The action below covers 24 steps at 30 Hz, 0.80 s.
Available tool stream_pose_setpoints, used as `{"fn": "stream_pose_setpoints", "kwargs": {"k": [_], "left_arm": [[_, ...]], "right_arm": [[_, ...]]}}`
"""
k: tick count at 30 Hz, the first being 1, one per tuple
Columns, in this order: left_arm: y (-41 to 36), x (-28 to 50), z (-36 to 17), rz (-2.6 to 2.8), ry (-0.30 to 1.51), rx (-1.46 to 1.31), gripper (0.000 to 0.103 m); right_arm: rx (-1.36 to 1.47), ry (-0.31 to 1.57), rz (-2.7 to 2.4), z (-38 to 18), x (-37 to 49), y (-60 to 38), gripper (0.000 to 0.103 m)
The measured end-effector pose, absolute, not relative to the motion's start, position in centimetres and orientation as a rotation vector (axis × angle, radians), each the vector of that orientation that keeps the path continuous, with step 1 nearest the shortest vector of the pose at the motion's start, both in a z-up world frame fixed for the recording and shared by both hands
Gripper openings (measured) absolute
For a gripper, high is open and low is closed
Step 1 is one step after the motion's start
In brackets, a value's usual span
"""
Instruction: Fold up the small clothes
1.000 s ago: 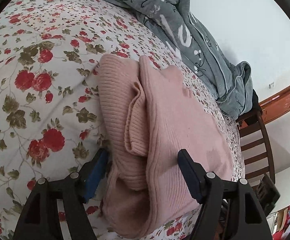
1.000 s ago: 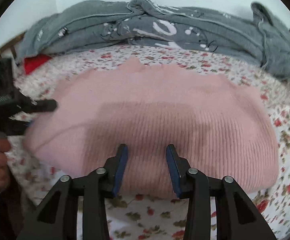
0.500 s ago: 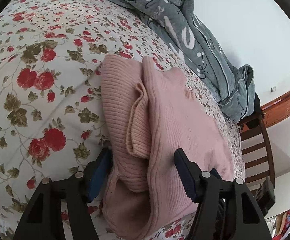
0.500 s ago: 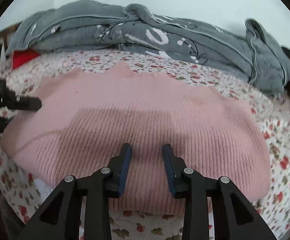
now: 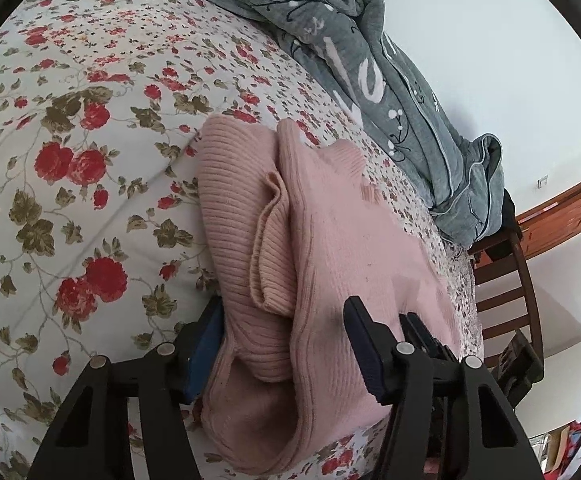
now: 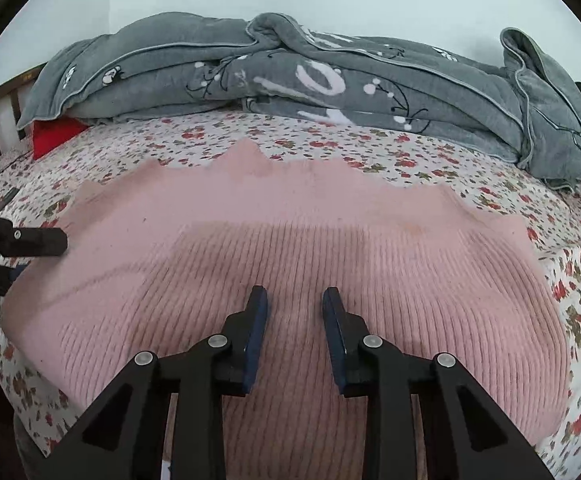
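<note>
Lying on: floral bedsheet (image 5: 70, 184), ahead of both claws; a grey quilt (image 6: 290, 80) is heaped well beyond, against the wall.
Garment: pink knit sweater (image 6: 290, 232), partly folded, spread flat under the right claw and bunched in layers at the left claw.
Handling (judged): soft, light, limp; ribbed knit should grip well but will stretch and sag if lifted by one point.
Hold points (judged): the stacked edge at each end, all layers together.
Left gripper (image 5: 286, 344): jaws closing, astride the layered end; pads not clearly pressing yet.
Right gripper (image 6: 294, 312): jaws closing over the knit, a narrow gap between; nothing pinched.
Loose part: folded sleeve cuff (image 5: 270, 248), just ahead of the left claw, may slip out.
</note>
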<state>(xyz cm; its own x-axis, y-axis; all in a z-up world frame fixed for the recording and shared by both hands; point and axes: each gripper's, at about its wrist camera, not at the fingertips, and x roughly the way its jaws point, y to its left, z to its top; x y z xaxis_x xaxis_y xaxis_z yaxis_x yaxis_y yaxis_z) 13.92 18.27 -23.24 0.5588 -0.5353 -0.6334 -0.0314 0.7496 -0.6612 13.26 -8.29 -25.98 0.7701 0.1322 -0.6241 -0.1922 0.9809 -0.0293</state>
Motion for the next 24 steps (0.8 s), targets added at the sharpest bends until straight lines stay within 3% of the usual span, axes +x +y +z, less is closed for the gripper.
{"fn": "stream_pose_setpoints", "kwargs": {"k": [5,15,23,24], "left_arm": [[17.7,14.3,-23.7,-0.292,0.972,-0.655,0.056],[17.3,12.4,-23.0,-0.341,0.933,-0.627,0.036],[17.3,12.3,-23.0,-0.330,0.934,-0.604,0.037],[17.4,12.6,-23.4,-0.324,0.938,-0.615,0.042]], "right_arm": [[-0.083,0.667,0.172,-25.9,12.9,-8.3,0.029],[-0.076,0.654,0.189,-25.7,11.7,-8.8,0.029],[-0.065,0.663,0.214,-25.6,11.9,-9.2,0.029],[-0.063,0.666,0.215,-25.6,11.9,-9.2,0.029]]}}
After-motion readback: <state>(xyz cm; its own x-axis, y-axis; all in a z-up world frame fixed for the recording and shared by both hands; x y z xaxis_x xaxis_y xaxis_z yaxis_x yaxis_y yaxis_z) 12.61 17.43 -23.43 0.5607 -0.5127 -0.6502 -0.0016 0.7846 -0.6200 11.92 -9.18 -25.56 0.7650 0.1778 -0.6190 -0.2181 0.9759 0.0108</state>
